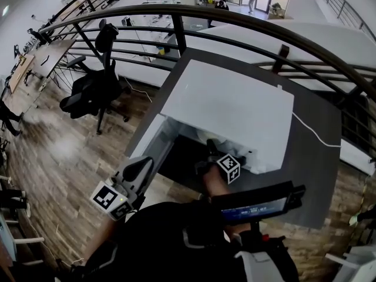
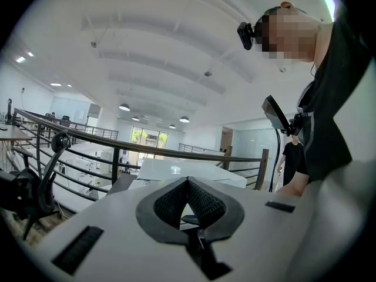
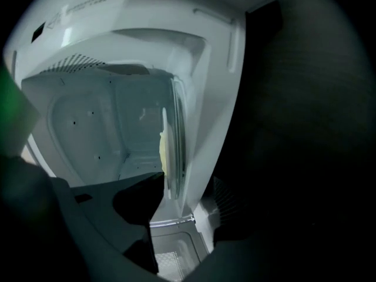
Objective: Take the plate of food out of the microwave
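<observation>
Nearest us, the left hand-held gripper (image 1: 138, 169) is hanging idle by our hip, its jaws pressed together on nothing and pointing up and away from the work. We are judging that it is best kept there, clear of the white microwave door (image 1: 151, 141) that is standing open to the left. Further forward, the right hand-held gripper (image 1: 210, 147) is reaching into the mouth of the white box-shaped microwave (image 1: 235, 107), which is sitting on the dark grey surface (image 1: 305, 151). Its jaws are spread, pinching nothing yet. In the right gripper view the thin pale round plate (image 3: 174, 128) is lying inside the cavity, seen edge-on, with its near rim lining up with the gap between the jaws and a pale yellow piece of food (image 3: 161, 151) resting on it. To do this step well, we are thinking the jaws need to be going a little deeper, so one jaw is passing over the rim and the other under it, before closing on bare rim and not on the food. The plate then wants to be coming out level and slowly, clearing the cavity's front edge without tipping.
</observation>
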{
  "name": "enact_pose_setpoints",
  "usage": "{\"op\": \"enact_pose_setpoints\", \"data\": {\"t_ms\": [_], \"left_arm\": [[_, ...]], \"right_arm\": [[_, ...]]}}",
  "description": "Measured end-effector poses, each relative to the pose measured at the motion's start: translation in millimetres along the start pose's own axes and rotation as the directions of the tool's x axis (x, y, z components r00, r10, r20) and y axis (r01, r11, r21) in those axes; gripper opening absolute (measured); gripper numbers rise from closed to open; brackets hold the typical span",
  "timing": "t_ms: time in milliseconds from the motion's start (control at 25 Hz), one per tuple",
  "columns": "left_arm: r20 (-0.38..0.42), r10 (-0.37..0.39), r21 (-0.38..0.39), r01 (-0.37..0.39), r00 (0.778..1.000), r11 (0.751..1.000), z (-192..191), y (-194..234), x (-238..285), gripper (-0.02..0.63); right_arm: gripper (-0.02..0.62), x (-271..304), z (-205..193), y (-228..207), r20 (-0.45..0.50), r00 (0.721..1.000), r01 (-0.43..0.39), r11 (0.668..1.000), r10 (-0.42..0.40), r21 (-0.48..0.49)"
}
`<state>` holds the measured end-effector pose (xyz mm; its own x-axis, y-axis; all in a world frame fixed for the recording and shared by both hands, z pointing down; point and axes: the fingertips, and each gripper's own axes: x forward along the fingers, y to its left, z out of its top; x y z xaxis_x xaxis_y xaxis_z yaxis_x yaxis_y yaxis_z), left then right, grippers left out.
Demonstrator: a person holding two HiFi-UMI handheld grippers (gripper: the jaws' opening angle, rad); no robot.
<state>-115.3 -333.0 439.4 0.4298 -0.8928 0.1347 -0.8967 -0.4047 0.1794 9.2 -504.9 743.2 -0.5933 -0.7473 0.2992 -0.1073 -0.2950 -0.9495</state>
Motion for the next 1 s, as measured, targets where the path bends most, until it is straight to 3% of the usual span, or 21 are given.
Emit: {"op": "enact_pose_setpoints", "data": {"t_ms": [80,640,1000], "left_arm": [[0.000,0.006,0.001,-0.006,1.000,1.000,0,1,-2,0.005],[-0.011,0.023,0.003,-0.023,1.000,1.000,0,-2,-8,0.005],[0.001,0.023,0.012,-0.023,1.000,1.000,1,-3,-16,0.005]], "right_arm": [[0.261,4,3,1,0.015,1.000,-0.009,1.000,0.008,0.020],[0.261,6,5,-5,0.008,0.999,0.031,0.998,-0.032,0.045],[0.201,-6,-2,-3,0.025,1.000,0.002,0.998,-0.003,0.062]]}}
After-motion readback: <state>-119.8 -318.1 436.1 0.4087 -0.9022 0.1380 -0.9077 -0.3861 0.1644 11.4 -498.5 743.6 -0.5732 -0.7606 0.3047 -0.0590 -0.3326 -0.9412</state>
